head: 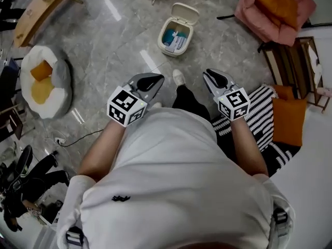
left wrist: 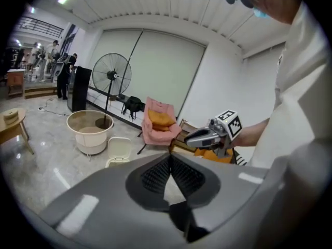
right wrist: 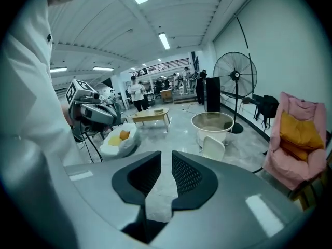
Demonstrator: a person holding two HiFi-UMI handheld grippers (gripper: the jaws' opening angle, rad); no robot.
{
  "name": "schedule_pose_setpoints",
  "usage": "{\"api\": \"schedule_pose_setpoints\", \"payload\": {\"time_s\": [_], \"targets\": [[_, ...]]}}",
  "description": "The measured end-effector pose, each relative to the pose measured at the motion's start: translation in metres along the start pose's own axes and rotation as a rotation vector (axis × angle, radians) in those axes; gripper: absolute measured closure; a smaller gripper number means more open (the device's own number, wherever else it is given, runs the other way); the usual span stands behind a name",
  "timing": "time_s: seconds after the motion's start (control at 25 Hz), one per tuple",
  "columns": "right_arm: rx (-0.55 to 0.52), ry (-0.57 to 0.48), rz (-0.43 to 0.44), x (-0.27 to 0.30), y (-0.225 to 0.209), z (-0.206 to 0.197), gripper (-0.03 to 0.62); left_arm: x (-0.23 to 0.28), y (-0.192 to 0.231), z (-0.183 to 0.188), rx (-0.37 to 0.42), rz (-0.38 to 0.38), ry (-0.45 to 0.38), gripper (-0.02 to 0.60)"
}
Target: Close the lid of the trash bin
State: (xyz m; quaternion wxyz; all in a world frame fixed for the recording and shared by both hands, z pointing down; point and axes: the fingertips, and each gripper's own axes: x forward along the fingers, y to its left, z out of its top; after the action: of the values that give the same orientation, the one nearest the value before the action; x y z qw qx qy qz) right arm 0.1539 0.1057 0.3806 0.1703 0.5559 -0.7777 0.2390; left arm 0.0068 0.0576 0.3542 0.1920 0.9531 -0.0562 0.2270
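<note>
A: Grey two-jaw left gripper point(head: 153, 80): closed, empty. Right gripper point(head: 211, 77): slightly parted, empty. Small white plastic trash bin point(head: 167, 44): far centre, well apart; hinged lid point(head: 185, 13) upright.
B: Reach beyond lid; tip it nearward, gently.

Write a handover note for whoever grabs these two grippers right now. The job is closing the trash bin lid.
Left gripper: jaws together, nothing in them, held up off the floor.
Right gripper: jaws slightly apart, nothing between them, also held up off the floor.
Trash bin: stands on the floor ahead of both grippers. Its lid is tipped up and back, and trash shows inside.
Done: nothing yet; neither gripper touches the bin.
Left: reach forward and down to the lid, then push it over until it sits shut.
</note>
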Motion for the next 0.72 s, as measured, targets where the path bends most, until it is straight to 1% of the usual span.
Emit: {"api": "schedule_pose_setpoints", "payload": {"time_s": [0.2,0.36,0.52,0.72], "targets": [[-0.038,0.053,0.096,0.041,-0.082,0.017,0.549,0.042,0.024,0.036,-0.053,0.089,-0.023,0.523],[-0.072,0.101,0.150,0.077,-0.136,0.023,0.544,0.065,0.040,0.056,-0.082,0.144,-0.031,0.525],[-0.088,0.145,0.189,0.119,-0.180,0.025,0.542,0.078,0.055,0.065,-0.109,0.197,-0.028,0.523],[-0.098,0.221,0.229,0.168,-0.226,0.011,0.530,0.093,0.064,0.067,-0.156,0.264,-0.019,0.524]]}}
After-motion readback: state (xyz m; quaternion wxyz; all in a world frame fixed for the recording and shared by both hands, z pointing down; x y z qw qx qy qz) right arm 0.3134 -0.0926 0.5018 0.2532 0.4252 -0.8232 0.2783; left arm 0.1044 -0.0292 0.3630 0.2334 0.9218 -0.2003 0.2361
